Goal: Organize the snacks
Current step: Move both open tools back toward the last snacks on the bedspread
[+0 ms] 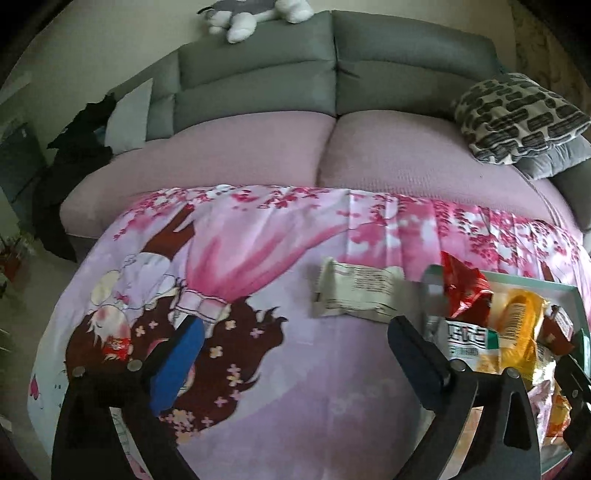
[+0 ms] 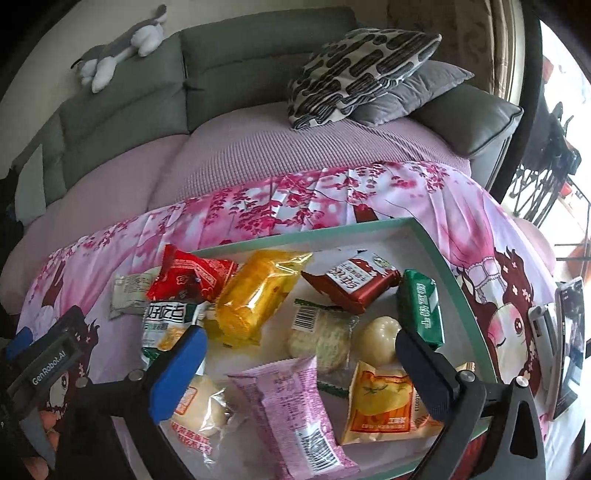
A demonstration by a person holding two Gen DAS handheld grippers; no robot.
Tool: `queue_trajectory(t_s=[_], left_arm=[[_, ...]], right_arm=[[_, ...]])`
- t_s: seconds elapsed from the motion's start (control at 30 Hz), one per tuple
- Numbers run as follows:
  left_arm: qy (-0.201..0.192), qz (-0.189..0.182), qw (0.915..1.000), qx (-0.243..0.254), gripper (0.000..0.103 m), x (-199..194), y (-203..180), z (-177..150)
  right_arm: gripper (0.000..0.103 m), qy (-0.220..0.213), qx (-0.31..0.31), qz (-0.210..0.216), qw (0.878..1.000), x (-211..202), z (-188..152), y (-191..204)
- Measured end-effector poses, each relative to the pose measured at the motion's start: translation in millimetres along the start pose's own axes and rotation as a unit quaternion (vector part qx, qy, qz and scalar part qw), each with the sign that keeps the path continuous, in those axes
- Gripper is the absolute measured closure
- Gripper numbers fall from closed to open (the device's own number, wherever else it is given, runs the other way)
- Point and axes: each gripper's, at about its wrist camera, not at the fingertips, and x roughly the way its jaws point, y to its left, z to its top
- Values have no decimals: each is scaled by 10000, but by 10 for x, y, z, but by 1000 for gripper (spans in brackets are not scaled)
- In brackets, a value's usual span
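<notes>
Left gripper (image 1: pixel 295 354): jaws wide, holding nothing, poised over the pink printed cloth (image 1: pixel 258 387) that covers the counter. A white snack packet (image 1: pixel 354 293) lies on the cloth just beyond the jaws, outside the tray and just left of it.

Right gripper (image 2: pixel 301 360): jaws wide, holding nothing, poised over the green-rimmed tray (image 2: pixel 436 240).

In the tray:
- yellow packet (image 2: pixel 255 299), centre-left
- dark red packet (image 2: pixel 354 282), far side
- green packet (image 2: pixel 421 310), right, by the rim
- clear-wrapped pale cracker (image 2: pixel 321 332), centre
- pink packet (image 2: pixel 295 410), near side
- orange-yellow packet (image 2: pixel 380 402), near right
- round white bun (image 2: pixel 376 339), between the cracker and the green packet

A bright red packet (image 2: pixel 188 277) sits across the tray's far left corner. A green-and-white packet (image 2: pixel 170 321) lies at the left edge.

Beyond the counter: grey sofa (image 1: pixel 258 74) with patterned cushion (image 1: pixel 517 114) and plush toy (image 1: pixel 251 14).
</notes>
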Motion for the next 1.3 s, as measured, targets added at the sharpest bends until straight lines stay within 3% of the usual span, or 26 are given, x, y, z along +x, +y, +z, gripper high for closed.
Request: queue_trajectory(t_s=[0.27, 0.63, 1.07, 1.3], left_arm=[[-50, -10, 9997, -228, 2, -15, 285, 21], [-162, 691, 9952, -675, 2, -40, 1100, 1], [-27, 1408, 9756, -1687, 2, 52, 2265, -201], [216, 1289, 9693, -2084, 2, 207, 2661, -356]], right_arm=[[0, -153, -90, 47, 9998, -83, 33, 280], [0, -261, -634, 538, 9962, -154, -36, 1070], [0, 25, -948, 1164, 9887, 47, -268, 1810], [0, 172, -1232, 1262, 9842, 178, -415, 2118]])
